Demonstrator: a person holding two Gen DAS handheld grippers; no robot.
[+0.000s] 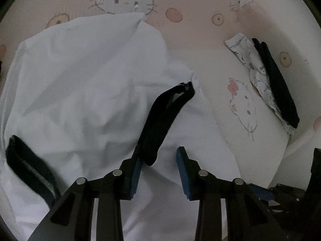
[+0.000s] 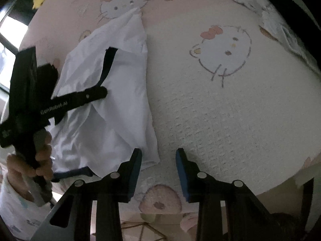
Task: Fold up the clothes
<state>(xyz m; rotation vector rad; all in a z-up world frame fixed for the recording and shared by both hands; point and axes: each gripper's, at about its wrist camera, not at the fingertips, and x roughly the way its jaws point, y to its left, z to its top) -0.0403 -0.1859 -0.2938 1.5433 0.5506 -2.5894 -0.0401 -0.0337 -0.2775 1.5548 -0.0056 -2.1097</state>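
Note:
A white garment (image 1: pixel 84 92) with dark trimmed bands lies crumpled on a pink Hello Kitty bedspread (image 1: pixel 200 14). One dark band (image 1: pixel 164 118) rises across the cloth and its lower end rests against my left gripper's left finger. My left gripper (image 1: pixel 159 172) is open just above the cloth, with nothing between its pads. A second dark band (image 1: pixel 30 166) lies at the lower left. In the right wrist view the garment (image 2: pixel 112 104) lies left of centre. My right gripper (image 2: pixel 158 172) is open and empty over bare bedspread (image 2: pixel 220 120), by the garment's near corner.
A folded patterned cloth with a dark garment on it (image 1: pixel 268 80) lies at the right of the bed. In the right wrist view the left gripper's body (image 2: pixel 40 104) and the hand holding it are at the left. A window (image 2: pixel 10 32) is at the far left.

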